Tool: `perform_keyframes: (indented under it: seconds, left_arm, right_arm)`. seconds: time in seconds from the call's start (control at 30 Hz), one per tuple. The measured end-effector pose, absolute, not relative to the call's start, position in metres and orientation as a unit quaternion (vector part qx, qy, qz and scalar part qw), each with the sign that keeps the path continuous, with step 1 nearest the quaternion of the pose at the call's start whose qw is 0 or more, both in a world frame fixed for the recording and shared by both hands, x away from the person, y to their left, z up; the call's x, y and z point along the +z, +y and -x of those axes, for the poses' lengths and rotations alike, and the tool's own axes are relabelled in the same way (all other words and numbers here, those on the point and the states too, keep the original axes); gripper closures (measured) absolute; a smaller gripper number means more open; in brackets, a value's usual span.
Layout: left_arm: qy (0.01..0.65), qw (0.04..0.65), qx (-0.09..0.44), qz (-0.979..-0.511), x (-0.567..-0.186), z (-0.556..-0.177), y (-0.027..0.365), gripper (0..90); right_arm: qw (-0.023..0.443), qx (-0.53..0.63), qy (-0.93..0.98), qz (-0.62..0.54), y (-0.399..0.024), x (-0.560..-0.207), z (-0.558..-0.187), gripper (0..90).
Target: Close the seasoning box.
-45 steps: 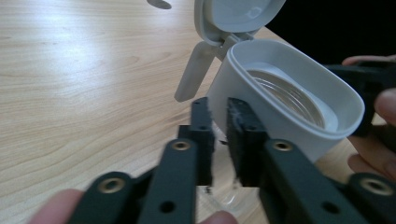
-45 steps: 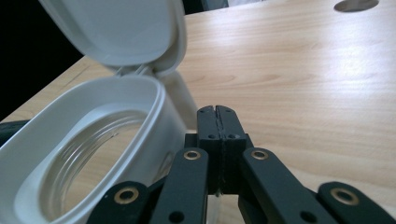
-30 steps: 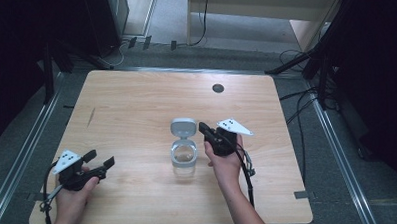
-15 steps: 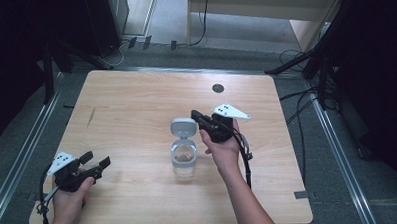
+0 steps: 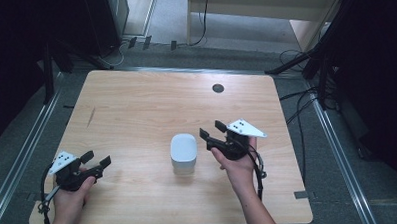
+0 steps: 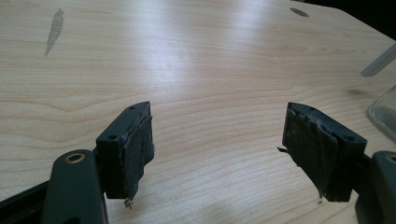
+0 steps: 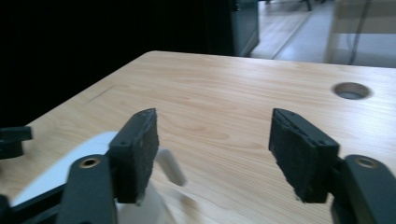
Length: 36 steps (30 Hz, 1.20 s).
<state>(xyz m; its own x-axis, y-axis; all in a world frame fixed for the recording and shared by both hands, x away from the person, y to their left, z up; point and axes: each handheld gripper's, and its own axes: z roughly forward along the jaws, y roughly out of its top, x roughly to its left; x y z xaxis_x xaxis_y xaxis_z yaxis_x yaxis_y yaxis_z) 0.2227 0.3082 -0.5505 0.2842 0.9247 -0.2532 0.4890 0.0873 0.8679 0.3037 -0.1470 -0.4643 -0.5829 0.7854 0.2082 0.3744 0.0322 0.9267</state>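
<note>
High view: the white lid [image 5: 183, 147], earlier lying behind the jar [image 5: 184, 165] mid-surface [image 5: 151, 103], now caps it, right tongs [image 5: 210, 130] apart just beside it. Left gripper view: left tongs [image 6: 217, 140] gape empty. Right gripper view: the lid [image 7: 70, 165] blurs behind one pad.

A clear glass jar with a white lid [image 5: 183, 153] stands on the light wooden worktop [image 5: 151, 108], near its front and about midway across. The right tongs [image 5: 213, 129] sit just to the jar's right, apart from it, jaws spread. The left tongs [image 5: 96, 159] are well to the jar's left, near the front left corner, jaws spread. A round cable hole [image 5: 217, 88] lies behind the jar, toward the far edge.
</note>
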Motion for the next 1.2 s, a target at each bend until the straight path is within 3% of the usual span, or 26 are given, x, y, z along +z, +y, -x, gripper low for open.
perform_keyframes:
  seconds: [0.13,0.7,1.2]
  left_arm:
    - [0.555,0.485,0.225,-0.637,-0.55,-0.223,0.308,24.7]
    - [0.556,0.484,0.228,-0.636,-0.55,-0.222,0.307,24.7]
    - [0.558,0.486,0.227,-0.633,-0.551,-0.222,0.309,25.0]
  right_arm:
    - [0.199,0.55,0.688,-0.43,-0.18,-0.472,-0.3,24.7]
    - [0.244,0.512,0.66,-0.493,-0.29,-0.503,-0.258,24.8]
    - [0.245,0.479,0.647,-0.539,-0.347,-0.536,-0.225,25.4]
